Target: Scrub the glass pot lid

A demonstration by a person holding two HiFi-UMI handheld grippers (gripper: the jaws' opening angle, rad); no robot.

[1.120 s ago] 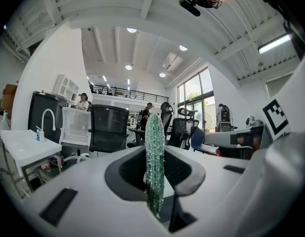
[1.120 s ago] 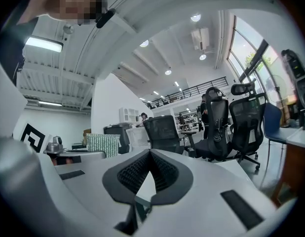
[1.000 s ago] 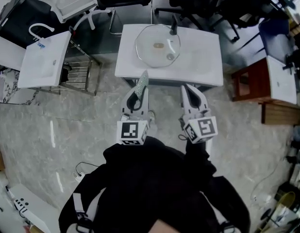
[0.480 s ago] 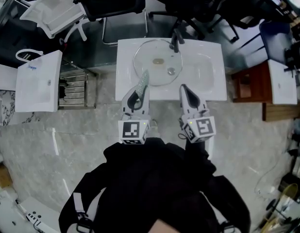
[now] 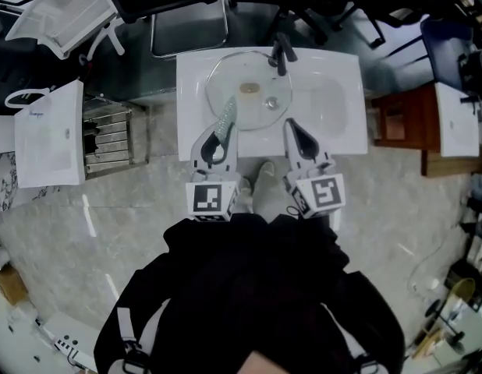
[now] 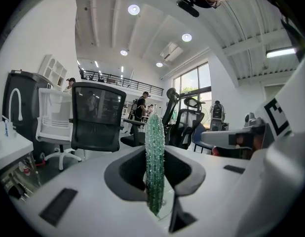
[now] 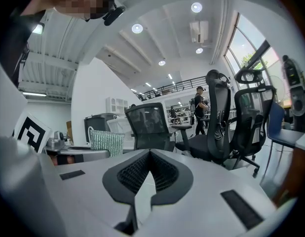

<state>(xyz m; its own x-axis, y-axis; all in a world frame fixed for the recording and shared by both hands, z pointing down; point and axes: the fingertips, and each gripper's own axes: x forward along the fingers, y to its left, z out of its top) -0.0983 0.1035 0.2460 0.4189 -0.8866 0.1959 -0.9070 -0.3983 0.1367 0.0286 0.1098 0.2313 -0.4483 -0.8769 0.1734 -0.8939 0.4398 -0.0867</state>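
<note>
The round glass pot lid (image 5: 242, 75) lies flat in the left part of a white sink top (image 5: 344, 135), under a dark faucet (image 5: 280, 53). Its knob (image 5: 271, 104) shows near the front right, and a brownish smear (image 5: 247, 88) marks the glass. My left gripper (image 5: 215, 142) is shut on a green scrub sponge (image 5: 225, 119), whose tip reaches over the lid's near rim. In the left gripper view the sponge (image 6: 154, 167) stands upright between the jaws. My right gripper (image 5: 297, 135) sits at the sink's front edge, right of the lid. Its jaws (image 7: 150, 167) are shut and hold nothing.
A second white basin (image 5: 46, 131) and a metal rack (image 5: 108, 139) stand at the left. Office chairs (image 5: 186, 14) crowd behind the sink. A brown wooden stand (image 5: 401, 123) and a white box (image 5: 458, 119) are at the right. The person's shoes (image 5: 260, 181) are just before the sink.
The person has stepped up to the sink. Both grippers have come from short of the sink to its front edge, and the sponge tip now overlaps the lid's rim.
</note>
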